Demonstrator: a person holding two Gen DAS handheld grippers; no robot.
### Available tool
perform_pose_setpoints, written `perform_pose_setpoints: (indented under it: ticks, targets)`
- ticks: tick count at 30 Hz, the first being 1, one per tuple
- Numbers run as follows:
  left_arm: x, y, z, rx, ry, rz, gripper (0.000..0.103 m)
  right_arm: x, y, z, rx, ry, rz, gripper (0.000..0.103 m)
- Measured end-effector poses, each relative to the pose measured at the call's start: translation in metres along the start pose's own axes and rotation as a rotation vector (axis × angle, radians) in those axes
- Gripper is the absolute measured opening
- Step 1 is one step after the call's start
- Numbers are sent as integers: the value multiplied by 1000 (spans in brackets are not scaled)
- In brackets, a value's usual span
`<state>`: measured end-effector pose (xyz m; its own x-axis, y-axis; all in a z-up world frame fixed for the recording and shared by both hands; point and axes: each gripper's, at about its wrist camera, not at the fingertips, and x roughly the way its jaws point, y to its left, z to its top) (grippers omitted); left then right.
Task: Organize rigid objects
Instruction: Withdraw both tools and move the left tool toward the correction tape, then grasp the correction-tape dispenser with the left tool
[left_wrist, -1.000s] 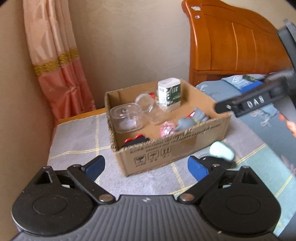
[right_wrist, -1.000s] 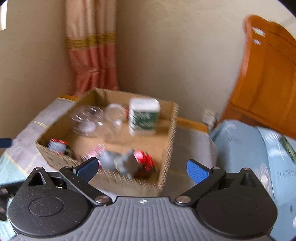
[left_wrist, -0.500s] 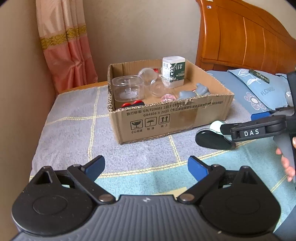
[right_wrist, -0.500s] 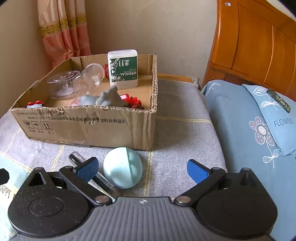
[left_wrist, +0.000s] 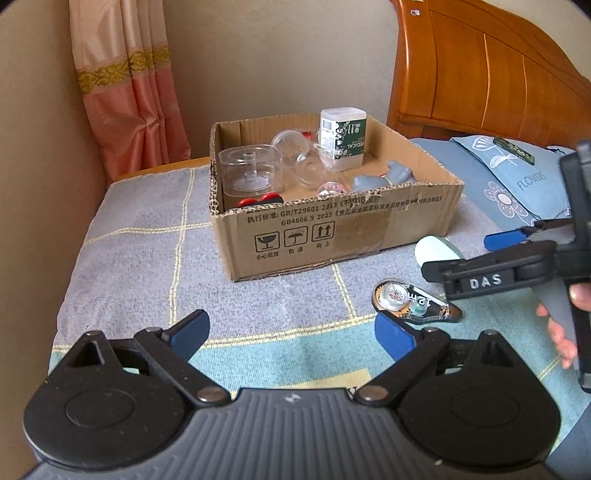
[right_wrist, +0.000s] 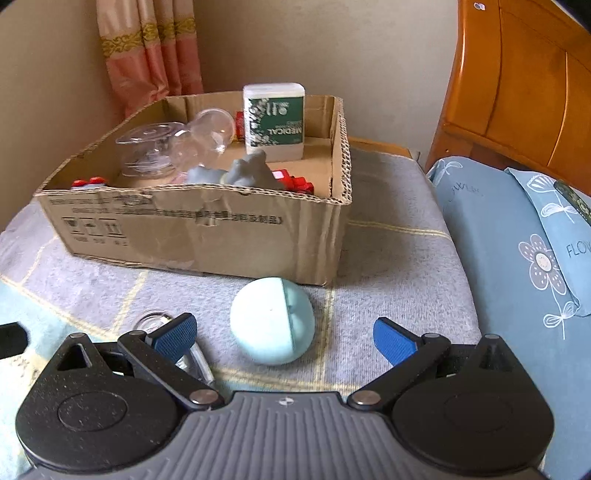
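Right tongs (right_wrist: 282, 332) spread, aligned on pale-blue ball (right_wrist: 272, 319) lying on bed blanket (right_wrist: 388, 229), near cardboard box (right_wrist: 207, 229); pickup for boxing judged next. Left tongs (left_wrist: 291, 334) spread, empty. Correction-tape dispenser (left_wrist: 410, 301) left of ball, unboxed.

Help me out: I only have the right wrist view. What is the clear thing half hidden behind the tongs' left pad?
Observer: A correction tape dispenser, lying flat on the blanket, apart from the cardboard box.
Operator: Are the left tongs holding anything?
Observer: No. The left tongs are open, with nothing between the pads.
Operator: Any marking on my own tongs?
Observer: Yes, the right tongs carry the letters "DAS" on one arm.
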<state>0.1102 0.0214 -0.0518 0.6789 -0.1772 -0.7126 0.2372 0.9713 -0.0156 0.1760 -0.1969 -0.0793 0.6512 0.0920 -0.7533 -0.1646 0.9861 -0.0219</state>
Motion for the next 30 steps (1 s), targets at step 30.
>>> perform_pose_setpoints:
  ticks: [30]
  targets:
    - [70,-78,-9,263,98,-229,102,13,-44,-17,-103,6,97,103]
